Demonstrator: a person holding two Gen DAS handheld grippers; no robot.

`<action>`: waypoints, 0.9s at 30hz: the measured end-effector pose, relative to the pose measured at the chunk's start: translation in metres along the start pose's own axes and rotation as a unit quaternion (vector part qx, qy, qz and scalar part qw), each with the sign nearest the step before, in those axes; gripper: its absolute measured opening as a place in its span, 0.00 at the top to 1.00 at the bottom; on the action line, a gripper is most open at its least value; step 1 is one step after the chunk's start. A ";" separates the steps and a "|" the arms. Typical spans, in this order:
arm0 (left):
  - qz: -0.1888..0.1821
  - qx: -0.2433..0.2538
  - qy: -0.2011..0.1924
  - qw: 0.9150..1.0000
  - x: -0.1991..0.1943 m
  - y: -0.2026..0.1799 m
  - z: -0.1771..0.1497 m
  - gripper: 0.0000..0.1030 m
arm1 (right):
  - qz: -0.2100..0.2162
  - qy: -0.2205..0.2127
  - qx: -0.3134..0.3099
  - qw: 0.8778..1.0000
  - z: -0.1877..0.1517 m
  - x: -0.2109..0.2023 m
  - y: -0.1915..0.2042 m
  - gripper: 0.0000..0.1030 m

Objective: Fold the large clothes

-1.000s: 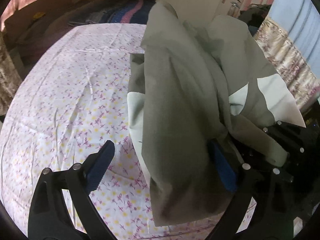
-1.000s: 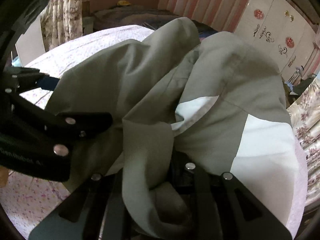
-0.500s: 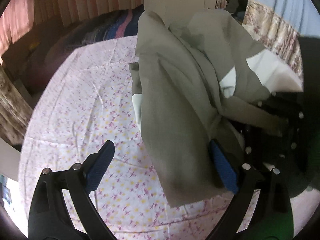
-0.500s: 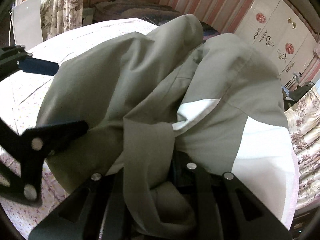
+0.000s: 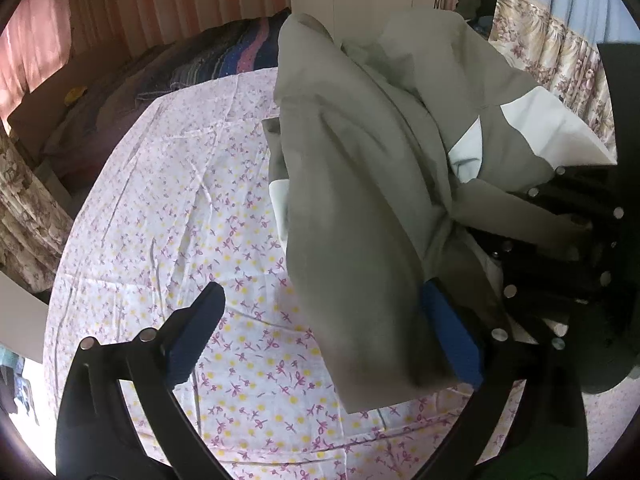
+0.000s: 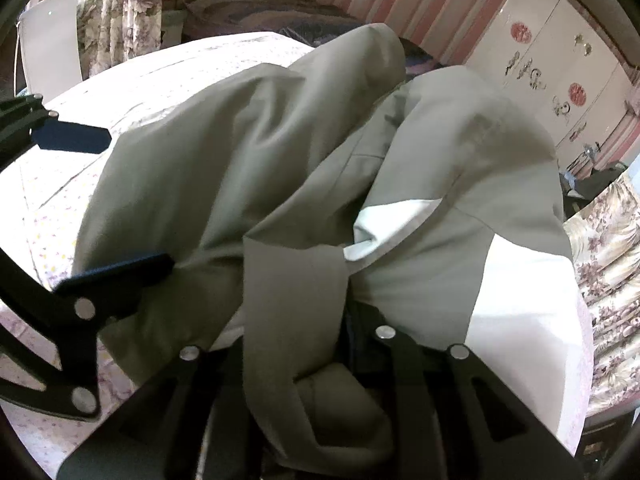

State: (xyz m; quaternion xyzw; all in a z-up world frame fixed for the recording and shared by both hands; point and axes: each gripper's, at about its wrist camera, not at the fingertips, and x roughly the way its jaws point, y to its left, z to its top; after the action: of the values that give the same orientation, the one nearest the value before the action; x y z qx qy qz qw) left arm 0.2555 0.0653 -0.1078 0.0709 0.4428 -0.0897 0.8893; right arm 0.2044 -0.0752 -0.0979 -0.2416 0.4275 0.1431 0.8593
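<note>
A grey-green garment with white panels lies heaped on the flowered bedsheet. My left gripper is open wide, and a fold of the garment hangs between its blue pads, against the right one. My right gripper is close on the right with a bunched strip of cloth in it. In the right wrist view the garment covers the right gripper and hides its pads. Its jaws are opening, with the strip still gripped between them. The left gripper straddles the heap's left side.
A dark striped blanket lies at the far end of the bed. A white wardrobe and flowered curtains stand behind and to the right. The sheet's edge runs close along the garment's right side.
The left gripper has rolled and drifted slightly, so the room has turned in its view; it stays open. The garment and the right gripper's hold look the same.
</note>
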 end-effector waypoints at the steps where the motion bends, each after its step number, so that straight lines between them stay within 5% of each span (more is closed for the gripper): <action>1: 0.002 0.003 0.000 1.000 -0.001 -0.001 0.000 0.04 | 0.007 0.002 0.002 1.000 0.001 -0.004 -0.002 0.72; 5: 0.008 0.009 0.004 1.000 -0.003 -0.002 0.002 0.03 | 0.029 -0.014 -0.004 0.999 0.008 -0.055 -0.017 0.39; 9: 0.010 0.010 0.006 1.000 -0.003 -0.003 0.002 0.03 | 0.058 -0.079 0.014 0.995 0.013 -0.134 -0.051 0.34; 12: 0.012 0.009 0.007 1.000 -0.004 -0.003 0.003 0.03 | 0.039 -0.113 0.051 0.992 0.003 -0.167 -0.094 0.23; 16: 0.020 0.009 0.007 1.000 -0.006 -0.005 0.004 0.03 | 0.012 -0.103 0.133 0.986 -0.024 -0.160 -0.155 0.23; 21: 0.008 0.003 -0.005 1.000 -0.029 -0.014 0.014 0.03 | -0.012 -0.057 0.200 0.978 -0.075 -0.093 -0.203 0.24; 24: -0.031 -0.003 -0.035 0.999 -0.058 -0.025 0.025 0.03 | 0.041 -0.027 0.263 0.964 -0.100 -0.049 -0.221 0.58; 26: -0.058 -0.004 -0.053 0.997 -0.074 -0.034 0.036 0.03 | 0.094 -0.015 0.274 0.957 -0.105 -0.022 -0.213 0.94; 27: -0.072 -0.008 -0.057 0.996 -0.079 -0.036 0.041 0.03 | 0.096 -0.020 0.266 0.959 -0.102 -0.018 -0.205 0.98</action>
State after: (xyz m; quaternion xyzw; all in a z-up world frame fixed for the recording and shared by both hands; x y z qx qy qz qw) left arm 0.2328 0.0291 -0.0220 0.0267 0.3957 -0.1543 0.9049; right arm 0.2184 -0.3038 -0.0761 0.0407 0.4540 0.1111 0.8831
